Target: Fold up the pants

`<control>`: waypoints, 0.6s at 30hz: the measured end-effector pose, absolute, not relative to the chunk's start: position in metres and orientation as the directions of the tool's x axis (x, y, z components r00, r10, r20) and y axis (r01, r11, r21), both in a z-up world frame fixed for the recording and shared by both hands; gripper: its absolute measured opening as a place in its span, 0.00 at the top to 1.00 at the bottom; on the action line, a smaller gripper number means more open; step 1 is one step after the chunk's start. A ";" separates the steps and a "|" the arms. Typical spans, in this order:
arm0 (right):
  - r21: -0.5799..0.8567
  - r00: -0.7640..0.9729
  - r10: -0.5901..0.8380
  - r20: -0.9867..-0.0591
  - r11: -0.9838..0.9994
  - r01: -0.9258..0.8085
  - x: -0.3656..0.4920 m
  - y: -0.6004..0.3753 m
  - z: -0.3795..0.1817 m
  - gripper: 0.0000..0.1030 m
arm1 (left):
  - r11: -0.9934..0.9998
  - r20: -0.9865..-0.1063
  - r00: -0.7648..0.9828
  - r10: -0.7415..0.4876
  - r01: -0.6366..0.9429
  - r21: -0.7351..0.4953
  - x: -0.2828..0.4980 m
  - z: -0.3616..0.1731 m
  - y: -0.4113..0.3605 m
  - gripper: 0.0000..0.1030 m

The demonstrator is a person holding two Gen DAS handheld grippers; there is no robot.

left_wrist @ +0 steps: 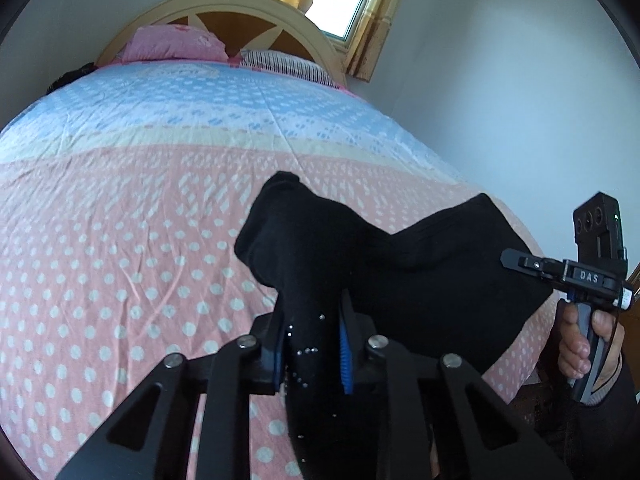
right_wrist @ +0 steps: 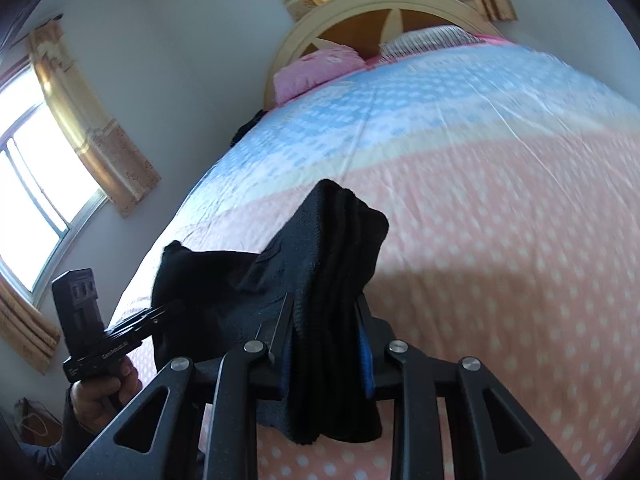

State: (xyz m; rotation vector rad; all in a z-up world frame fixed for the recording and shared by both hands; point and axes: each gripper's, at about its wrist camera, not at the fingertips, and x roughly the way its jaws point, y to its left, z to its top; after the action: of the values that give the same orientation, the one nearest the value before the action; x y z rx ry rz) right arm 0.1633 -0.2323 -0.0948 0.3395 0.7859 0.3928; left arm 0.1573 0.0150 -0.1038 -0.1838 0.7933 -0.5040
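Note:
The black pants (left_wrist: 420, 264) hang in the air above the bed, stretched between both grippers. My left gripper (left_wrist: 312, 344) is shut on one bunched end of the pants. My right gripper (right_wrist: 328, 340) is shut on the other bunched end (right_wrist: 340, 240). In the left wrist view the right gripper (left_wrist: 516, 260) shows at the right with a hand on its handle. In the right wrist view the left gripper (right_wrist: 160, 314) shows at the lower left, its tips hidden in the cloth.
The bed (left_wrist: 140, 220) below has a pink dotted and blue patterned sheet. A pink pillow (left_wrist: 172, 44) and a striped pillow (left_wrist: 288, 64) lie against the arched headboard (left_wrist: 240, 4). A white wall (left_wrist: 500, 100) stands close on the right; curtained windows (right_wrist: 40, 168) are on the left.

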 end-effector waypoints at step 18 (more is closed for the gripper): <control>0.386 0.540 0.575 -0.615 0.817 -0.430 0.249 -0.106 -0.072 0.74 | 0.942 -0.586 0.742 -0.326 0.205 -0.264 0.155 -0.065 0.113 0.81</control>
State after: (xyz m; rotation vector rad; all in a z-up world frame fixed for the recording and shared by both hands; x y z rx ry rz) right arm 0.2486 -0.1062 -0.0718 0.1975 0.8014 0.6013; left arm 0.1545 0.1135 -0.0650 -0.1869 0.6754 -0.2929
